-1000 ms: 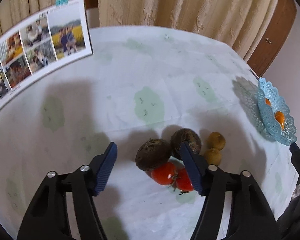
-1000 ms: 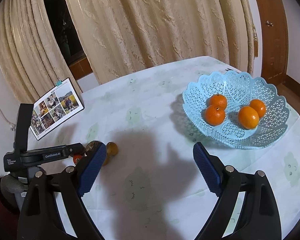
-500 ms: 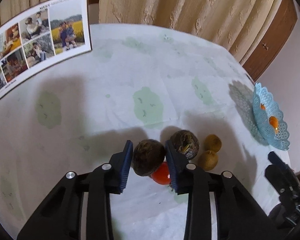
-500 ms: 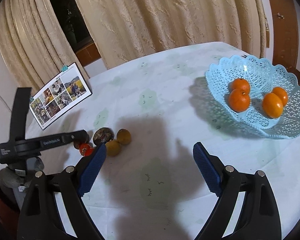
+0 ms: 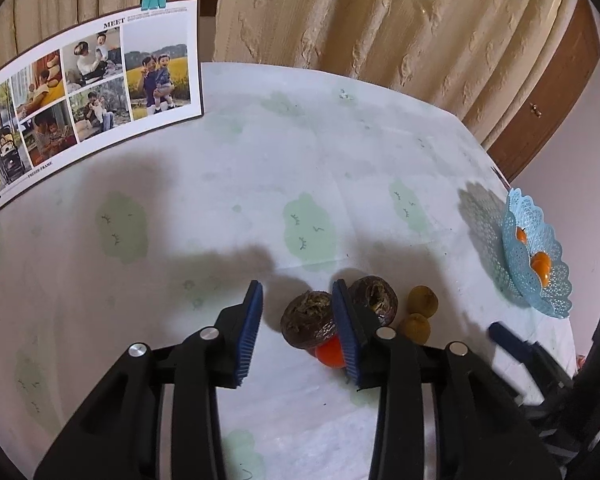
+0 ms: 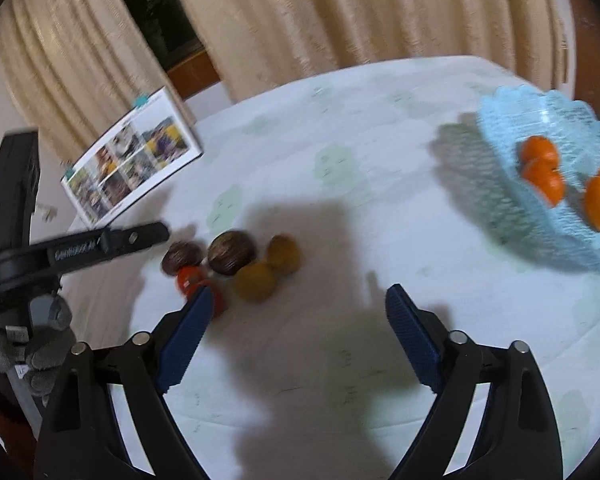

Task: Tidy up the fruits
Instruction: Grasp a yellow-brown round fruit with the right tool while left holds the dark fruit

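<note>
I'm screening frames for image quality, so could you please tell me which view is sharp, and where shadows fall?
Left wrist view: sharp, with fisheye bending at the edges; a dark shadow lies on the tablecloth. Right wrist view: motion-blurred, smearing the blue basket and oranges; a broad shadow falls mid-table.

We look steeply down along the left gripper (image 5: 298, 330) from close above the fruit cluster (image 5: 340, 320). Our right wrist view sits farther back, angled down across the table (image 6: 340, 140). Both share fruit, photo board (image 5: 92, 92) and blue basket (image 6: 540, 216).

open right claw (image 6: 296, 336), fruit cluster (image 6: 236, 264), basket (image 6: 512, 208)
</note>
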Demonstrator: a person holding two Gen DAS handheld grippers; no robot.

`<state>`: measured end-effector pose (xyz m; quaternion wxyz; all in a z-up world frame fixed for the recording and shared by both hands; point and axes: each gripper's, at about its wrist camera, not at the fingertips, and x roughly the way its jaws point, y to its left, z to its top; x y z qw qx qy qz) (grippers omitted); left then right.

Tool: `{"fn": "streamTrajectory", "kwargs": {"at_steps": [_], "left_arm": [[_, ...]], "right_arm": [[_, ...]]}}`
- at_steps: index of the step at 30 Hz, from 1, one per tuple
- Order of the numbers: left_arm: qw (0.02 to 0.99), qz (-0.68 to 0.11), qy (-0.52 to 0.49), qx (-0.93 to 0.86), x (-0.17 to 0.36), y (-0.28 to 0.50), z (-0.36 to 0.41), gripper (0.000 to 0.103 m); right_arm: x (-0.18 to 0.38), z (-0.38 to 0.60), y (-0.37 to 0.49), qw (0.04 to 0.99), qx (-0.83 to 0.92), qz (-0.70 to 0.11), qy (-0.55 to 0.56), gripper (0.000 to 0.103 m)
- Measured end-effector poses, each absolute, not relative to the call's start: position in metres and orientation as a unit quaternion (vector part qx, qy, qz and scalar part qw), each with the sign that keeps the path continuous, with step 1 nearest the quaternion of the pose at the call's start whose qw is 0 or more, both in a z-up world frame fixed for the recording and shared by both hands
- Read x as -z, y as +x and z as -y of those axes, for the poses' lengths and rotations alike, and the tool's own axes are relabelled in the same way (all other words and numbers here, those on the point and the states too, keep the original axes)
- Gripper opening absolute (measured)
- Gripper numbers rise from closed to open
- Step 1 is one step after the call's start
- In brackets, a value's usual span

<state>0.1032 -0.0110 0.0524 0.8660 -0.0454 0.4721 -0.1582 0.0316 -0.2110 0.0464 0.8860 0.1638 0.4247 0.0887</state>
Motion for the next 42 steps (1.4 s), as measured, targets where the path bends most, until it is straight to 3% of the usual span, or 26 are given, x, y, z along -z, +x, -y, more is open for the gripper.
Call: {"fn": "streamTrajectory", "kwargs": {"at_steps": [4,11,14,16,32,39,42], "left_arm": [[0.870,-0.464,-0.040,0.158,-0.055,0.101,0.012,0.047],[0.871,-0.462,-0.042,0.161,-0.058,0.101,0.010,0.047],[0.870,-0.464,-0.040,0.163,-0.057,0.101,0.012,0.048],[0.868,-0.467,-0.039,0.163,-0.054,0.101,0.013,0.048],[0.854,-0.491,-0.018,0.174,-0.031,0.098,0.034,0.048],[0.852,-0.492,-0.032,0.178,-0.021,0.106,0.030,0.055],[0.851,-0.496,-0.036,0.170,-0.017,0.111,0.024,0.051]], "right_arm": [[-0.037,0.190,0.041,0.877,-0.107,-0.443,0.150,0.059],[-0.029,0.170,0.060,0.874,-0.113,-0.452,0.137,0.047],[-0.027,0.170,0.064,0.875,-0.109,-0.452,0.134,0.039],[-0.027,0.171,0.066,0.874,-0.110,-0.454,0.136,0.028],[-0.052,0.204,0.033,0.899,-0.078,-0.408,0.141,0.028],[-0.055,0.206,0.027,0.900,-0.077,-0.403,0.145,0.028],[-0.057,0.209,0.023,0.902,-0.074,-0.400,0.148,0.028]]}}
